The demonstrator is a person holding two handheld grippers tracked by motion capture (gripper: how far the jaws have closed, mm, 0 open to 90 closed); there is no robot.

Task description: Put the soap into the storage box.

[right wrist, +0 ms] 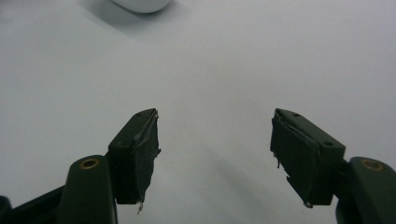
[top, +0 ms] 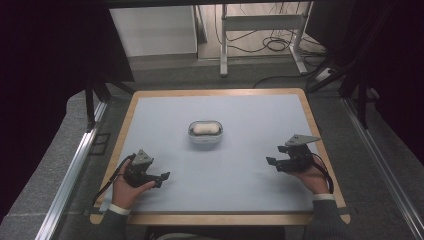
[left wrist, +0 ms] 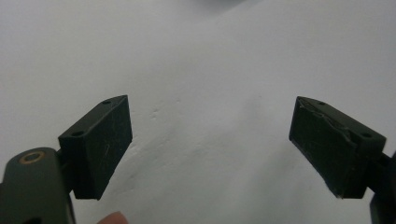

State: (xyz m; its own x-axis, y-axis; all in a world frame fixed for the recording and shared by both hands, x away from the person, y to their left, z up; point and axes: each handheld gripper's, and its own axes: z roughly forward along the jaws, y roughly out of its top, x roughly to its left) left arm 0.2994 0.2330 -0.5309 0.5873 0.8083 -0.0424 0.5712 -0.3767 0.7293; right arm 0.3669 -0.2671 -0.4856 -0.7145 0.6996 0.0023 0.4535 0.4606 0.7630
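A small white rounded container (top: 205, 133) with a pale oblong thing inside sits near the middle of the light blue mat (top: 240, 165). My left gripper (top: 164, 177) rests low at the mat's front left, held in a hand, jaws pointing right. It stands open (left wrist: 210, 144) over bare mat. My right gripper (top: 271, 163) is at the front right, jaws pointing left, also open (right wrist: 215, 154) with nothing between its fingers. The container's white edge (right wrist: 140, 4) shows at the top of the right gripper view.
The mat lies on a wooden-edged table (top: 320, 135). Metal rails (top: 75, 160) run along both sides. Behind the table stand a white desk frame (top: 260, 30) and floor cables (top: 277, 45).
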